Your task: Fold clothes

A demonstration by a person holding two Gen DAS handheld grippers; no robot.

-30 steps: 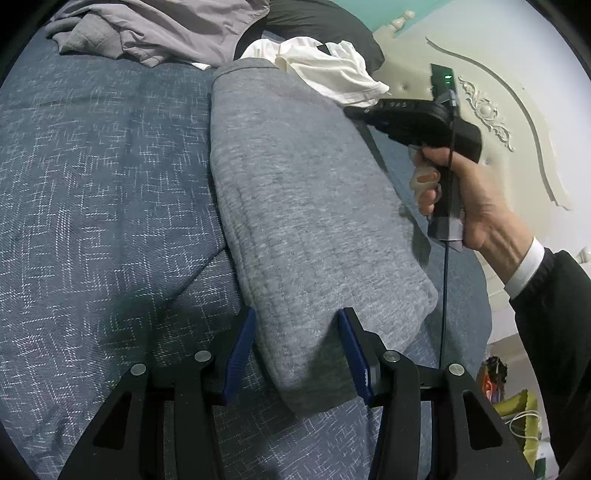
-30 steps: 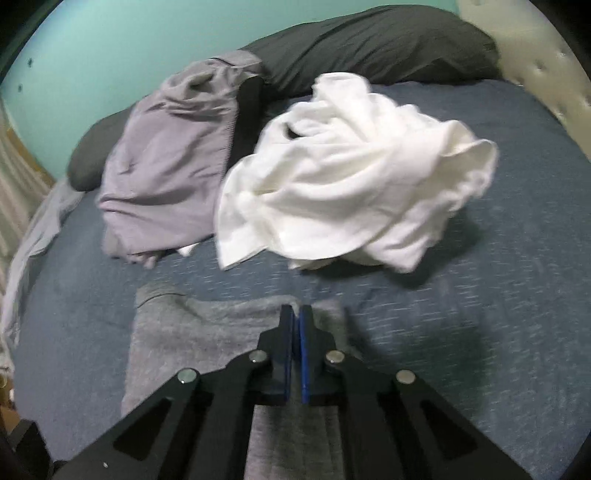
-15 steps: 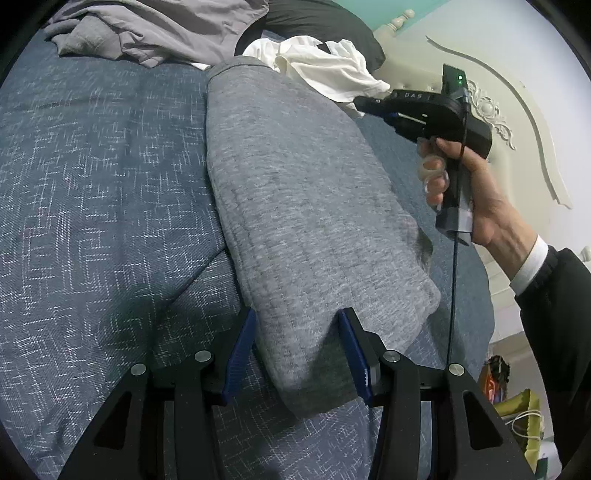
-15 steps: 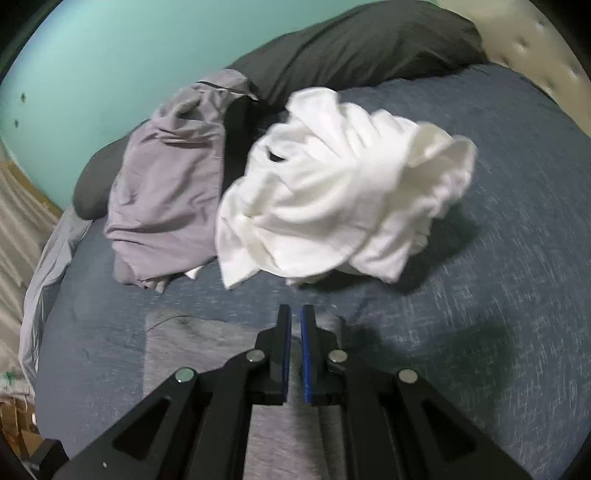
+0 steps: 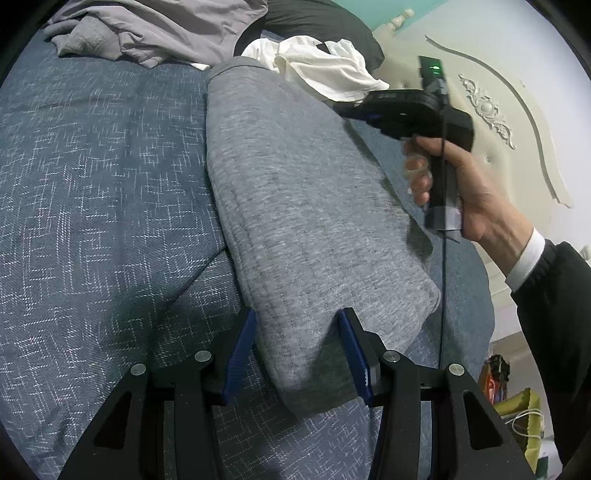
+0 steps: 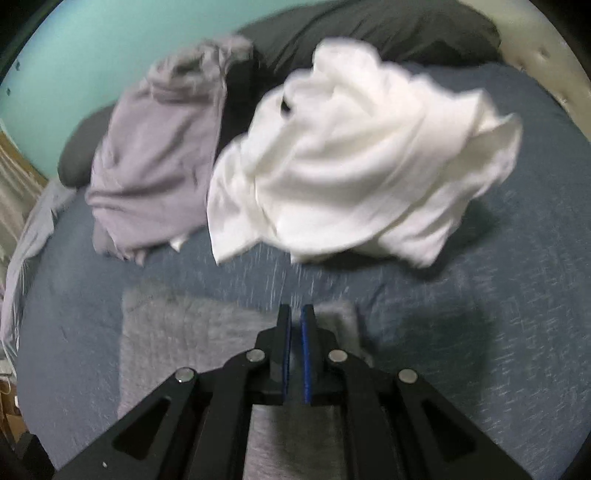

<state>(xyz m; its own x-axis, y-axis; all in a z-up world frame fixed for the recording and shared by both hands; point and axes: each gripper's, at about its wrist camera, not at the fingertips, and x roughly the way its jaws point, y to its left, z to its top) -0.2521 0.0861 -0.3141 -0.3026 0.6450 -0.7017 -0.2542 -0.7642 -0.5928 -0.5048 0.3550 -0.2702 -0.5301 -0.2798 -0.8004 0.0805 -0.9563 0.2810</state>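
A folded grey garment (image 5: 306, 206) lies lengthwise on the blue bedspread (image 5: 92, 192). My left gripper (image 5: 295, 350) is shut on its thick near end, and the blue pads (image 5: 240, 347) press the fabric from both sides. A hand (image 5: 476, 199) holds my right gripper (image 5: 343, 107) over the garment's far right edge. Seen from the right wrist, the right gripper (image 6: 295, 321) is shut with nothing between its pads, just above the grey garment (image 6: 192, 339). Beyond it lie a crumpled white garment (image 6: 362, 166) and a lilac-grey one (image 6: 155, 155).
A dark pillow (image 6: 388, 33) lies behind the loose clothes, against a teal wall (image 6: 92, 48). A cream carved headboard (image 5: 498, 110) stands to the right of the bed. The white garment (image 5: 325, 66) and the lilac one (image 5: 166, 29) lie past the grey garment's far end.
The right gripper lifted slightly away, then came back down over the grey garment's far edge; its view is blurred now. The left gripper has kept its hold and place.
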